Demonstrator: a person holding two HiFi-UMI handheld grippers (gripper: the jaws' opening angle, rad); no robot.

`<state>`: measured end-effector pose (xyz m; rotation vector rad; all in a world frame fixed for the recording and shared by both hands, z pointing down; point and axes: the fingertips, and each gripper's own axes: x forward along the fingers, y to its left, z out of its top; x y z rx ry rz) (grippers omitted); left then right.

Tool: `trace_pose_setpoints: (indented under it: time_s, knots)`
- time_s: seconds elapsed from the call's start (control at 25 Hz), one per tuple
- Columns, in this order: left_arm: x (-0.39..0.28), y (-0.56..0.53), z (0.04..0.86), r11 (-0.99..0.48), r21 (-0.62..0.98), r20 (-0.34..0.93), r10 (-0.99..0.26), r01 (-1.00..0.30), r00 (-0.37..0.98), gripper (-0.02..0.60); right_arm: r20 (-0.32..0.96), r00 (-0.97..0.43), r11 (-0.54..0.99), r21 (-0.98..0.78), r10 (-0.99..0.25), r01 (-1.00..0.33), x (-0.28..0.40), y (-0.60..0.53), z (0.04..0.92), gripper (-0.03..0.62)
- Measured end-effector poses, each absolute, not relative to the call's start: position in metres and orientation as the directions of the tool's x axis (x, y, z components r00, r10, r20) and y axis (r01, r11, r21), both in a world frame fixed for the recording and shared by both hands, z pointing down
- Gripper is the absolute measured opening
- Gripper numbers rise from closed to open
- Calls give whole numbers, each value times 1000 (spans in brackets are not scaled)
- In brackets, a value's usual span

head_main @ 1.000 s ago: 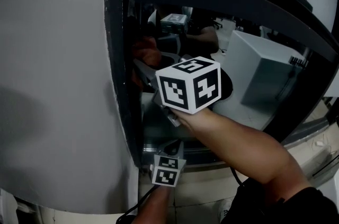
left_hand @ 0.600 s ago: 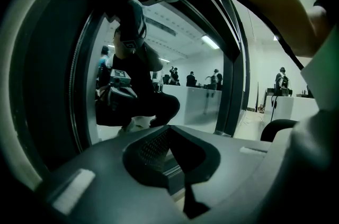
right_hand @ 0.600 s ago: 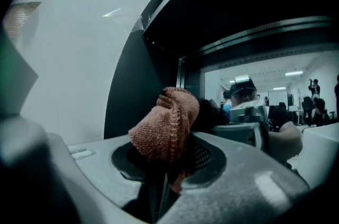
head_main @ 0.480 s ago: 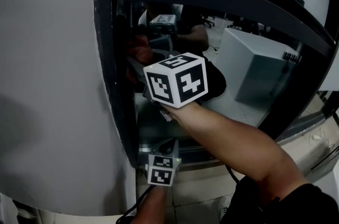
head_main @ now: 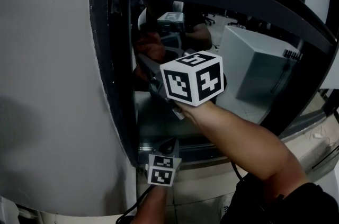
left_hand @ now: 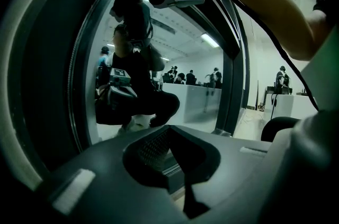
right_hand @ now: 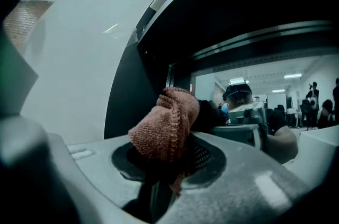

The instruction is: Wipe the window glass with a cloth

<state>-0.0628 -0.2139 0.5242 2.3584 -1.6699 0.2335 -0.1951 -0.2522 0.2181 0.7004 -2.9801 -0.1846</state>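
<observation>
The window glass (head_main: 159, 119) is a dark, reflective pane in a black frame (head_main: 114, 85). My right gripper (head_main: 151, 72), topped by its marker cube, is held up against the pane. It is shut on a brownish-pink cloth (right_hand: 164, 130), which bunches out from between the jaws of the right gripper (right_hand: 165, 167). In the head view the cloth (head_main: 151, 51) shows as a reddish patch at the glass. My left gripper (head_main: 170, 144) is low at the pane's bottom edge. In its own view the left gripper (left_hand: 172, 164) is shut with nothing in it.
A pale grey curved panel (head_main: 53, 85) fills the left side beside the frame. The glass mirrors a room with people, a grey box (head_main: 254, 74) and my own grippers. Tiled floor (head_main: 201, 196) lies below the window.
The right gripper with the cloth slid a little left along the glass, then back to the right and slightly up. The left gripper has stayed at the bottom edge.
</observation>
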Motion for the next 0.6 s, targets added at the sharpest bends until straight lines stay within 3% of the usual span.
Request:
trace_pose_setpoints:
  time_s: [0.6]
  knots:
    - [-52,-218,529,-326,91,283,-897,-941,338,17,20,-875,870,117,-484,-479,-131,-270,212,103]
